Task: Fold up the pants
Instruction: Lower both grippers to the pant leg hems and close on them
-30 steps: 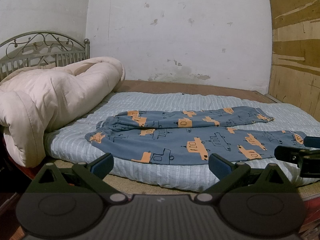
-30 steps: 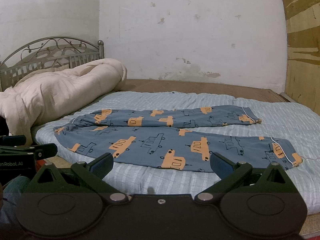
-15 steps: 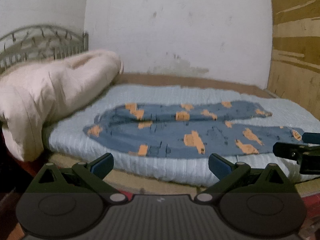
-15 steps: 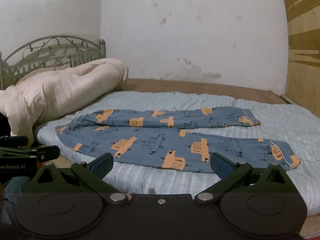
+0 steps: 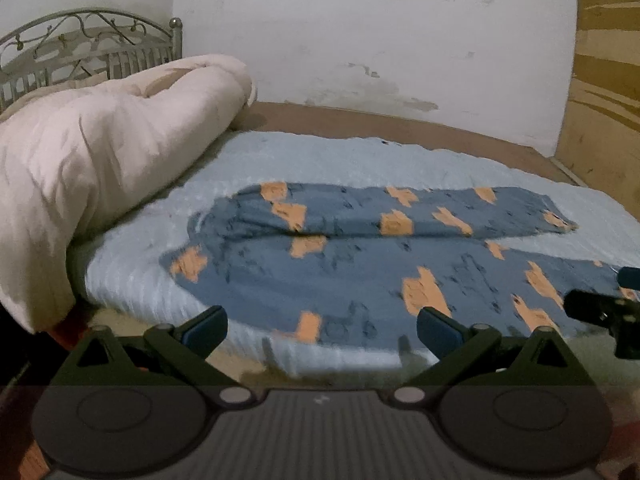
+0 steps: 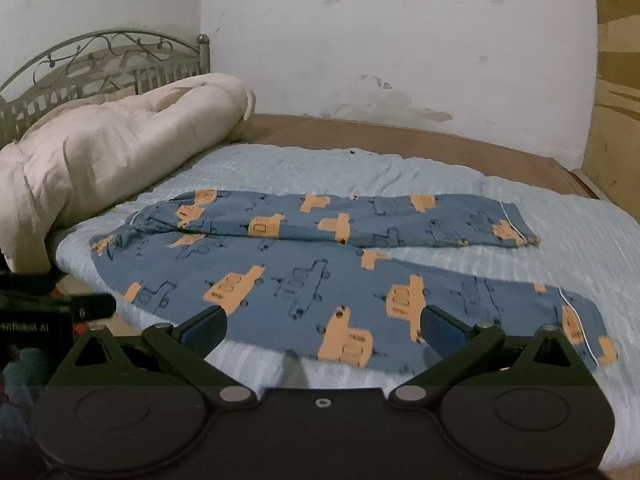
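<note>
Closest to us in both wrist views are our own grippers; the left gripper (image 5: 322,330) has its jaws spread wide with nothing between them, hanging just off the near edge of the bed; same deal with the right gripper (image 6: 323,330), jaws wide and empty, sitting low over the near edge. In the left view we can also see the right gripper poking in at the right border, and in the right view the left one shows up dark at the left border.

Just past the fingertips are the pants (image 6: 304,276), blue with orange vehicle prints, lying flat and unfolded on the light blue mattress cover (image 6: 580,232); waistband is toward the left, both legs run out to the right; the near leg lies close to the mattress edge, the far leg angles away from it so a wedge of cover shows between the cuffs. The left view is a bit blurry, so the print is hard to read there.

Further left there's a rolled-up cream comforter (image 6: 112,148) piled against the metal headboard (image 6: 104,60); behind everything a scuffed white wall (image 6: 400,40), and a wooden panel (image 6: 616,80) on the right.
</note>
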Demonstrator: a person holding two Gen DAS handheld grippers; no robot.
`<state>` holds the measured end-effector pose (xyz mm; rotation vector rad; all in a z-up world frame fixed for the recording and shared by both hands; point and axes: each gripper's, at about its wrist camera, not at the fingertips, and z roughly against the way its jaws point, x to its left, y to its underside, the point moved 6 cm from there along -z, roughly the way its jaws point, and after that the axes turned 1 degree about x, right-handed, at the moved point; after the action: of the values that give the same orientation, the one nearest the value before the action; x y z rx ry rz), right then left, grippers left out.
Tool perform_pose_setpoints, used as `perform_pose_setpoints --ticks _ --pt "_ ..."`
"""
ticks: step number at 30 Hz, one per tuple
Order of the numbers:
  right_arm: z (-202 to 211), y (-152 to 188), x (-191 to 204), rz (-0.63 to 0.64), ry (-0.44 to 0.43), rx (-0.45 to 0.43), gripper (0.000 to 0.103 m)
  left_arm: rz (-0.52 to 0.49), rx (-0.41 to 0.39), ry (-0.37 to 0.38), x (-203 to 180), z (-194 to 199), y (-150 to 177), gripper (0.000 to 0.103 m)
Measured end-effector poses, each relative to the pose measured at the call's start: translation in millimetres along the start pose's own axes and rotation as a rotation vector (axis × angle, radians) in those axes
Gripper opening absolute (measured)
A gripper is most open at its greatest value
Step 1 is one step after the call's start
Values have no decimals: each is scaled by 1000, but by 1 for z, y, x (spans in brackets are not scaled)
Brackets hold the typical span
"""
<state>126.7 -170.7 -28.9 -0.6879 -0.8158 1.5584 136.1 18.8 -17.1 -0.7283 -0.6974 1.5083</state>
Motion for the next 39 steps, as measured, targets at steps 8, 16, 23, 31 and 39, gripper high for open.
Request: perform_pose_setpoints --ticks 8,16,23,31,39 --pt "-51 -27 -7 -19 -17 18 102 -60 3 -50 22 -57 -54 102" --pt "-109 -66 -22 -1 -105 -25 102 -124 42 -96 43 -120 -98 102" --pt "-167 -99 -34 65 -181 -11 102 -154 61 -111 63 -170 -122 102" --pt "-228 -127 -35 190 -247 24 102 -195 95 -125 78 -213 -131 103" --pt "-303 -144 -38 236 -375 127 102 -264 79 -64 91 -250 -147 103"
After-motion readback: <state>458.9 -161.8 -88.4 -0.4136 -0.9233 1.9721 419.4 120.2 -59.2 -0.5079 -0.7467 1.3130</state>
